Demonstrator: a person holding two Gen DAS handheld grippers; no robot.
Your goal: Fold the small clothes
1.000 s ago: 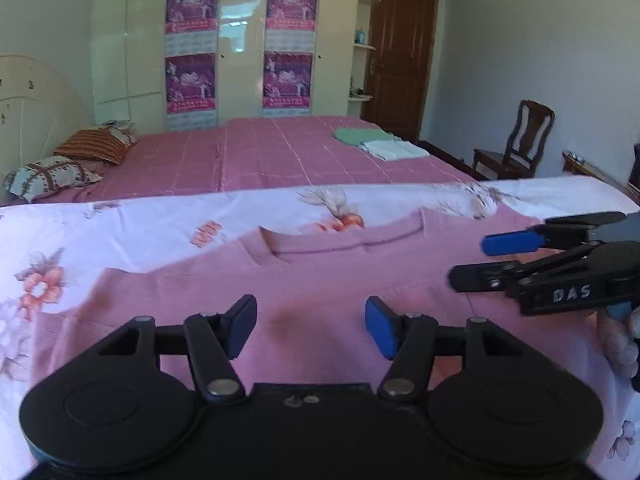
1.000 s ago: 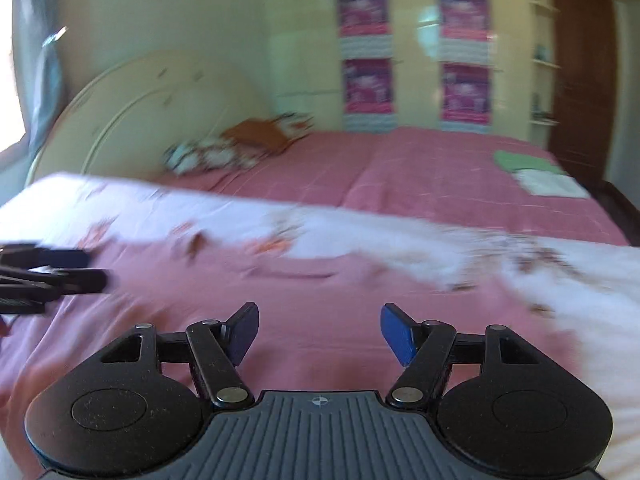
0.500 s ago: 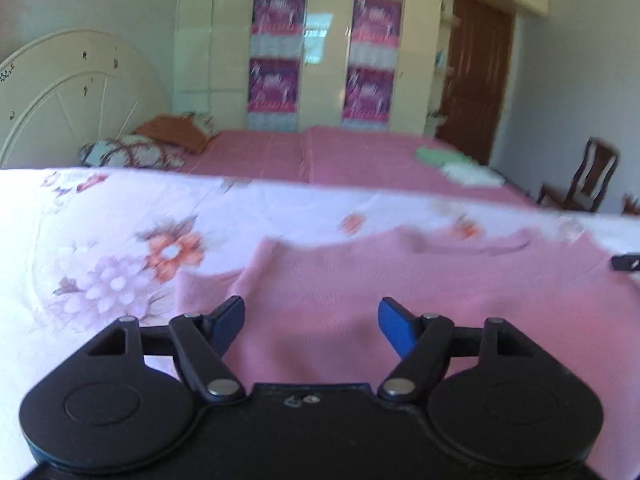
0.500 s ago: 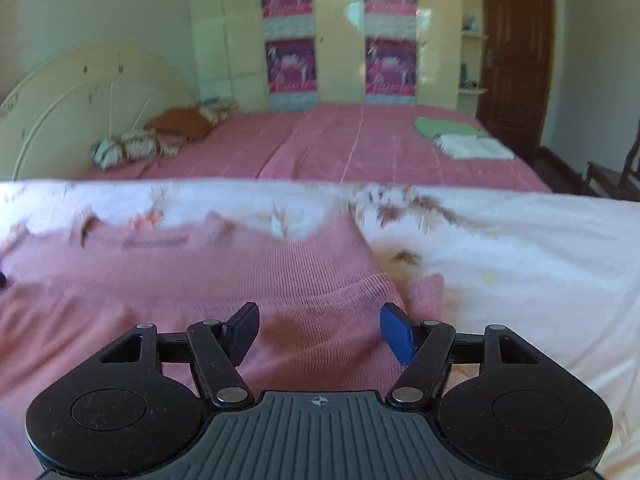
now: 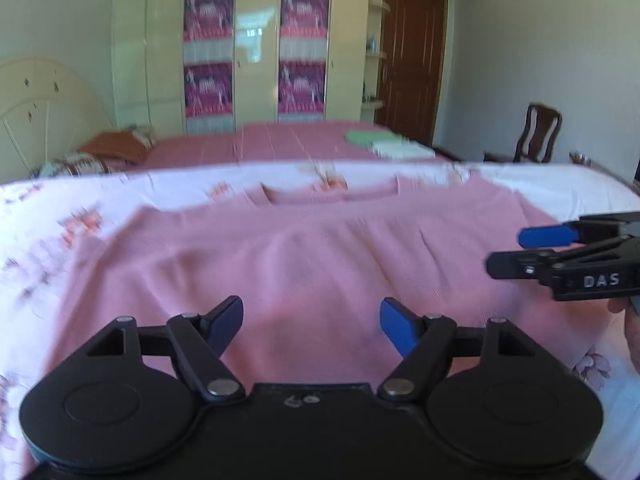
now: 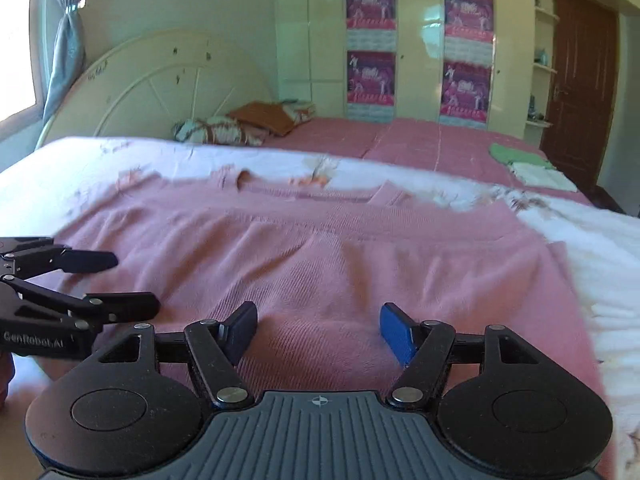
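A pink knit sweater [image 5: 312, 256] lies spread flat on a floral white sheet [image 5: 60, 208], its neckline [image 5: 332, 196] at the far side. It also fills the right wrist view [image 6: 340, 256]. My left gripper [image 5: 311, 326] is open and empty, low over the sweater's near part. My right gripper [image 6: 318, 330] is open and empty over the near part too. In the left wrist view the right gripper [image 5: 516, 250] comes in from the right edge. In the right wrist view the left gripper [image 6: 128, 280] comes in from the left edge.
Behind the sheet lies a pink bed cover [image 6: 400, 140] with pillows [image 6: 256, 120] at the headboard [image 6: 160, 84]. Folded green and white clothes [image 5: 384, 144] lie on it at the right. A wooden chair [image 5: 536, 132], a brown door [image 5: 408, 60] and a wardrobe stand beyond.
Both grippers had swung outward to the sweater's left and right edges half a second ago. They are now back over its middle, side by side. Both stayed open.
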